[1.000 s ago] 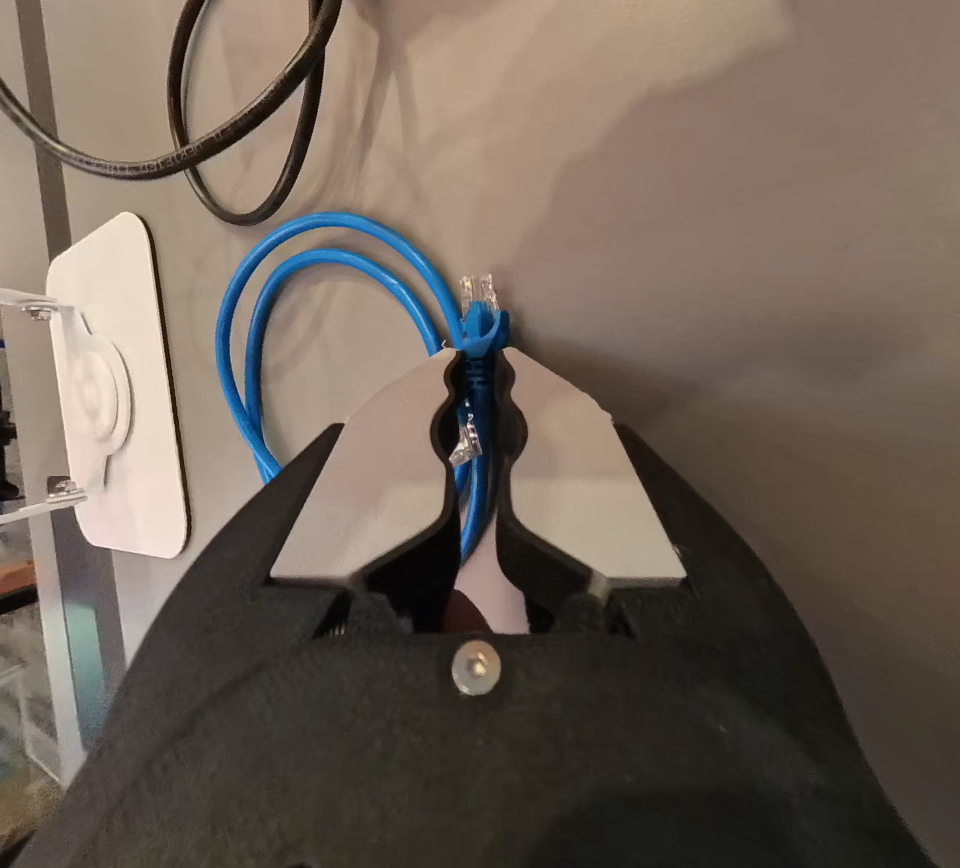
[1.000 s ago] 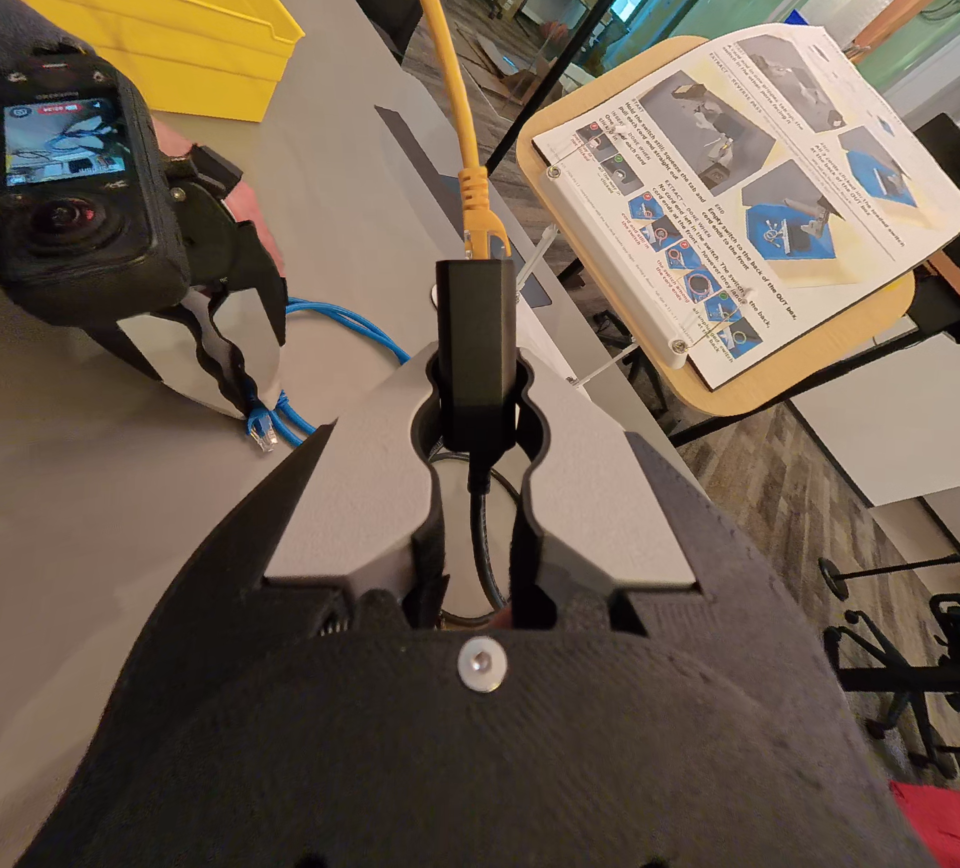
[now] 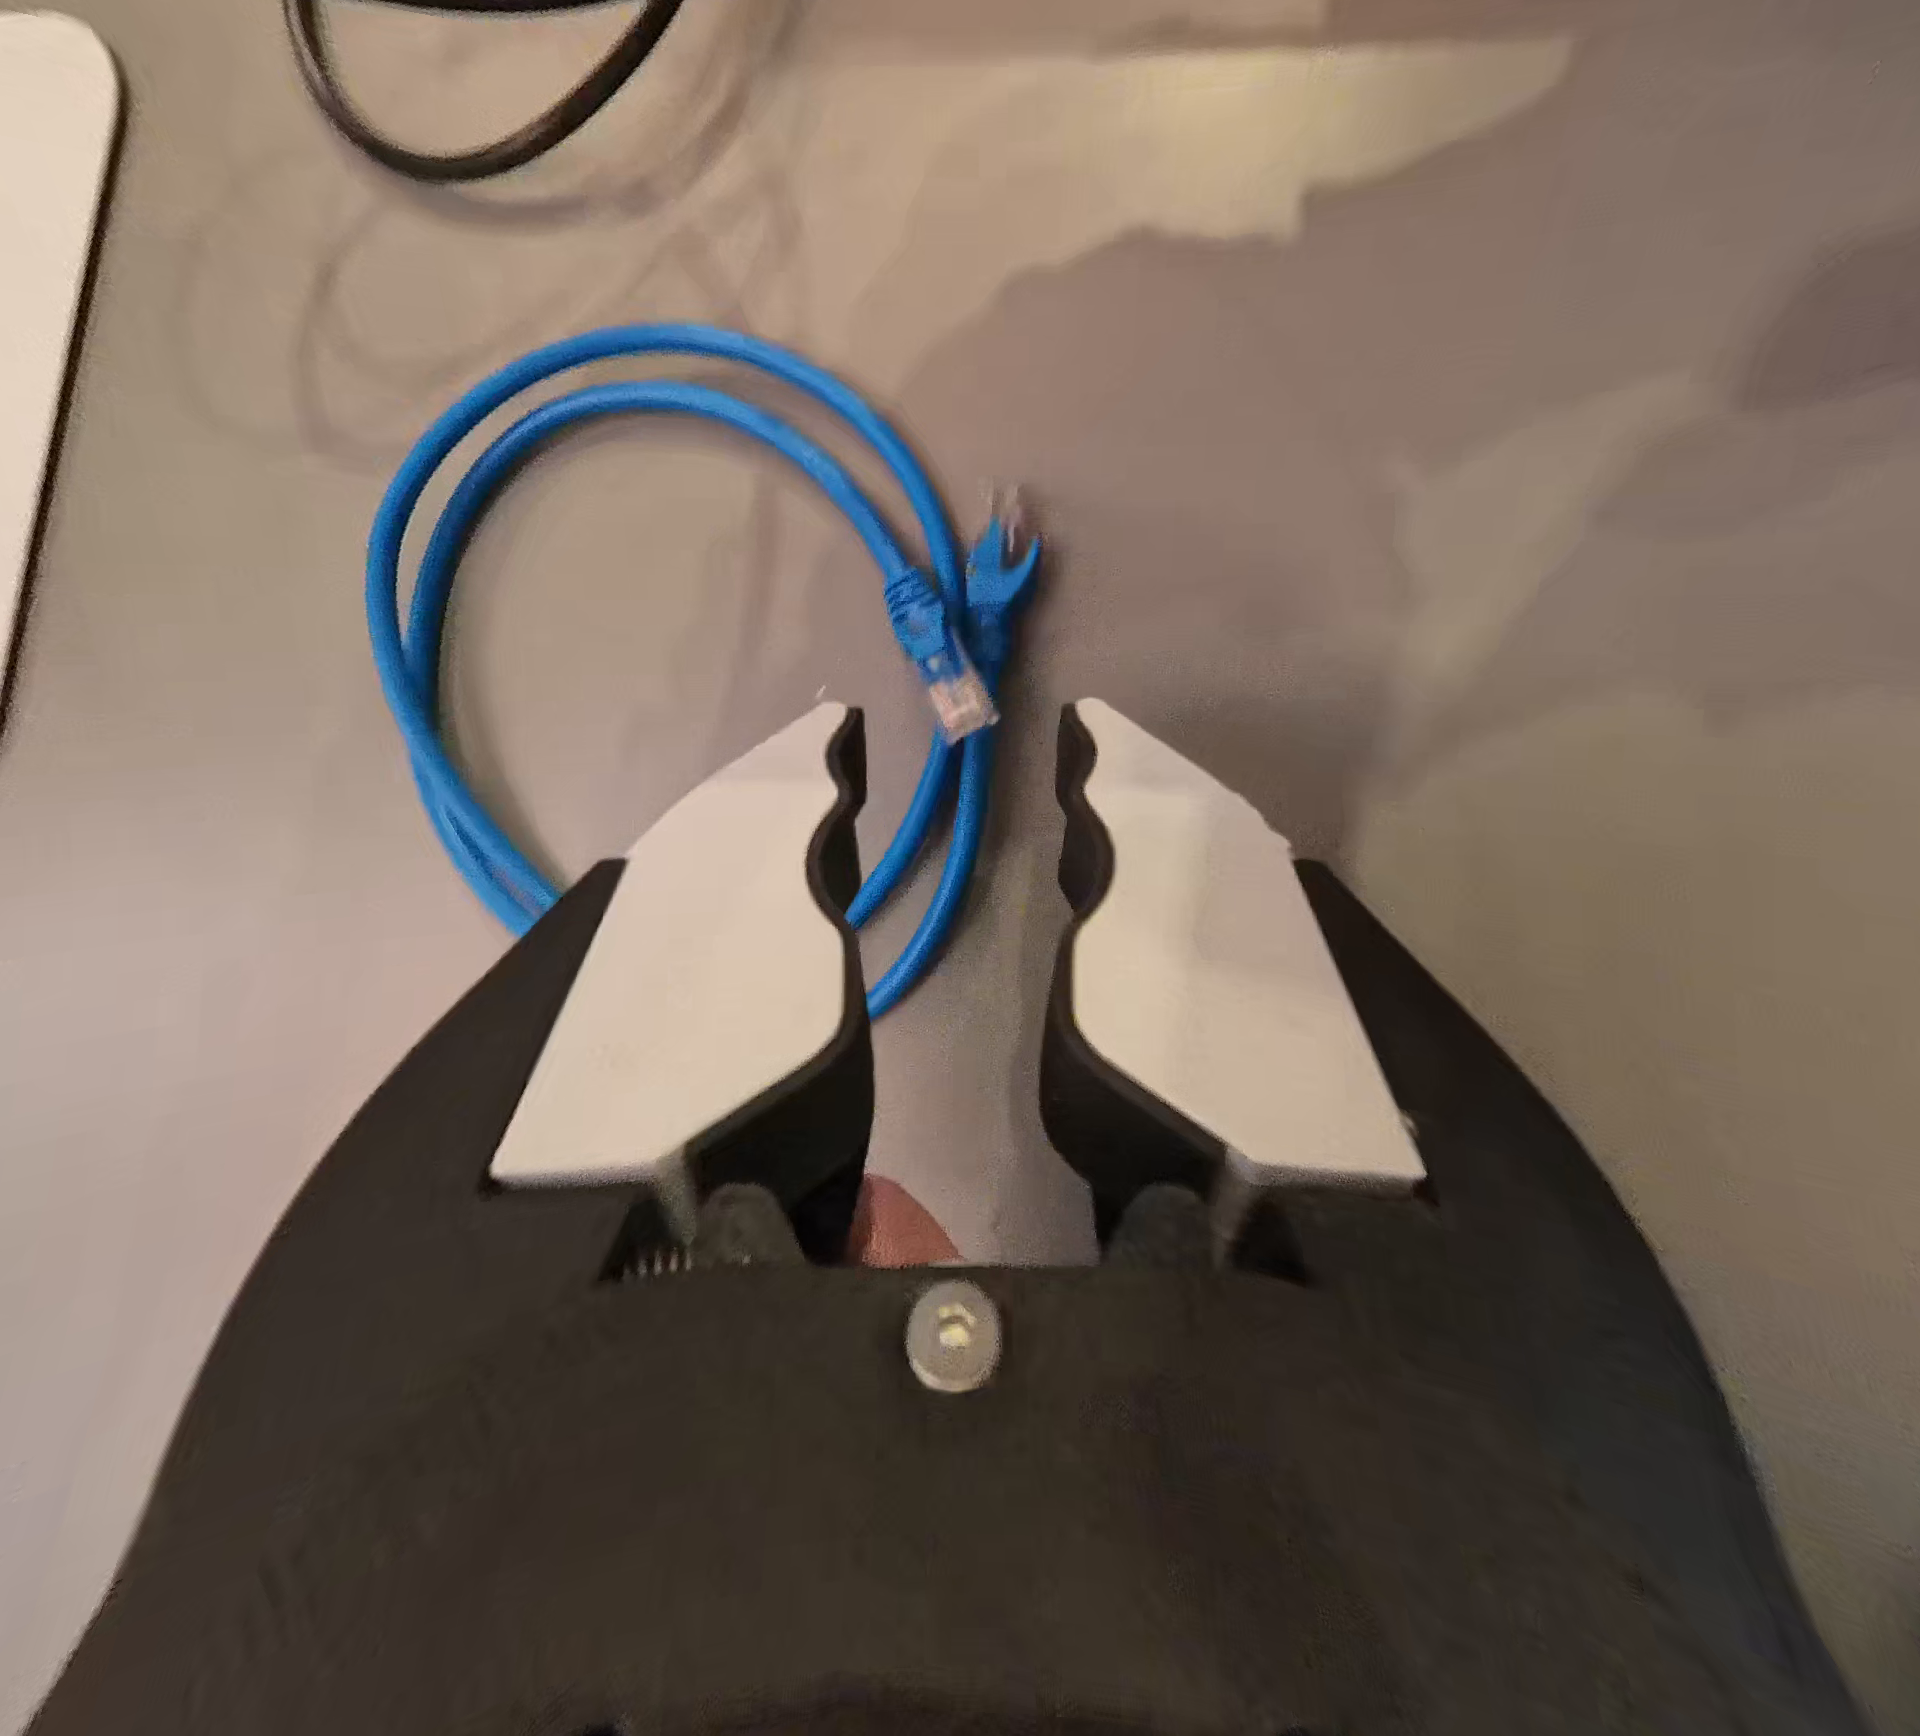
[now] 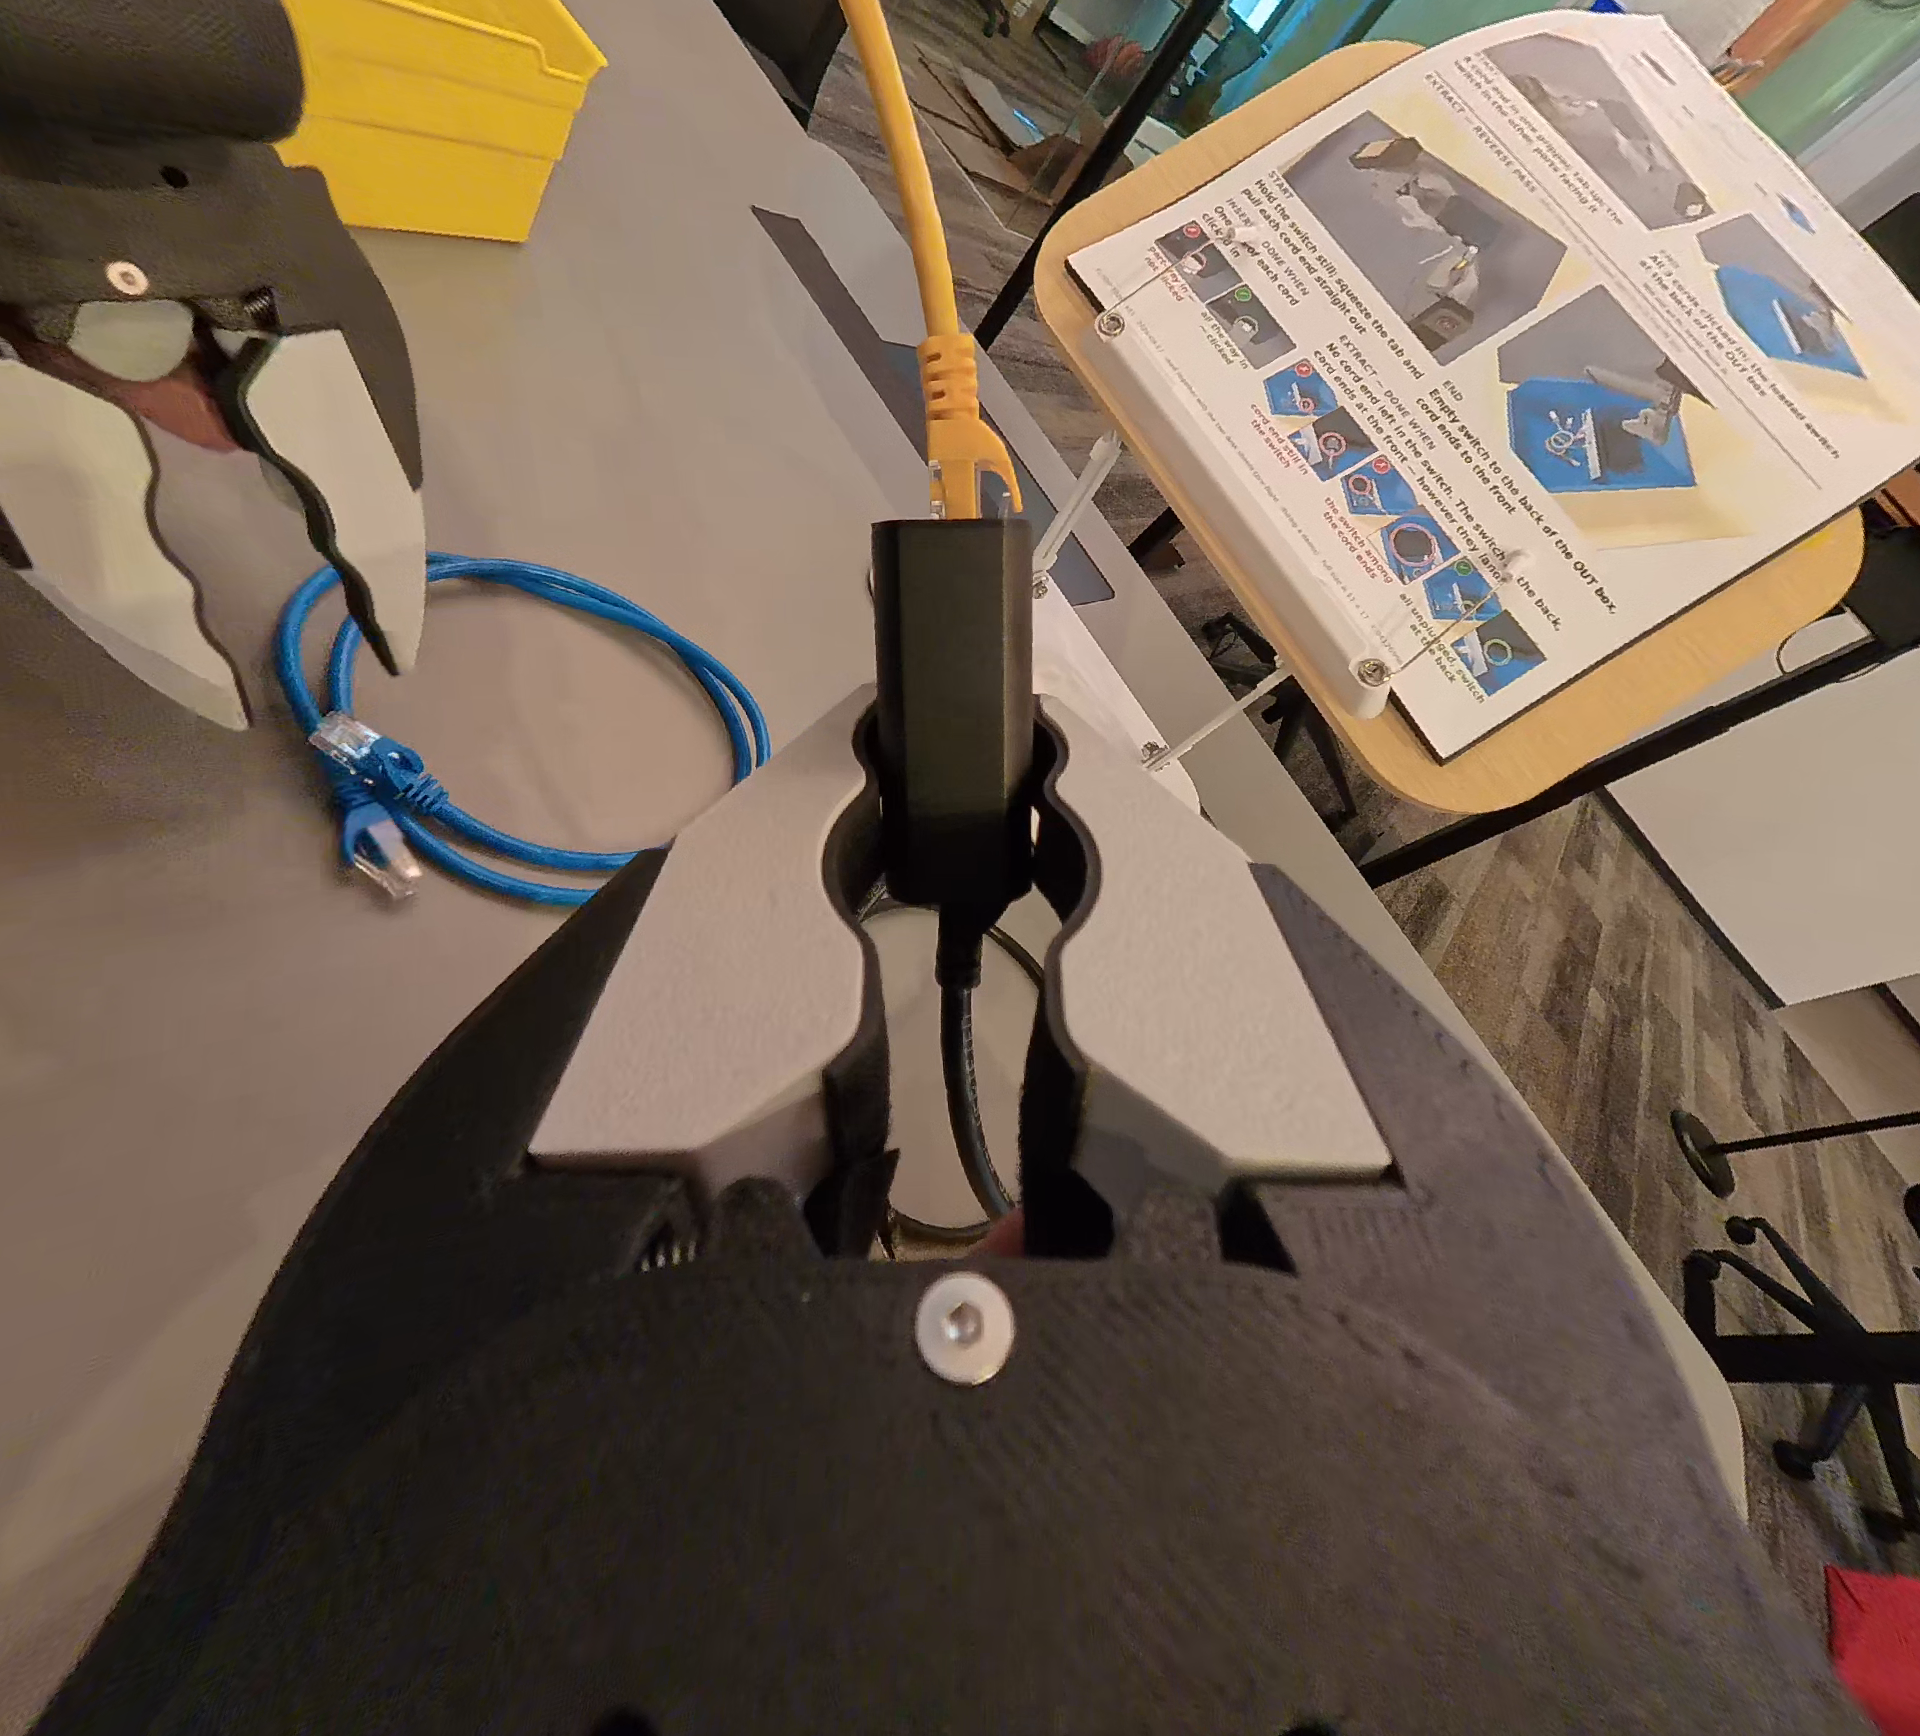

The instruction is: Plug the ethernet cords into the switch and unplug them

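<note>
Blue coiled ethernet cord (image 3: 665,616) is seen lying loose on the grey desk (image 3: 1455,647), its two clear plugs just ahead of the left gripper's (image 3: 961,730) spread, empty fingers, while the black oblong switch (image 4: 951,710), yellow cord (image 4: 894,159) plugged in, is pinched upright by the right gripper (image 4: 951,741).

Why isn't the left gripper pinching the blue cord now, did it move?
Yes. The left gripper opened and pulled back from the blue cord, which now lies loose on the table.
</note>
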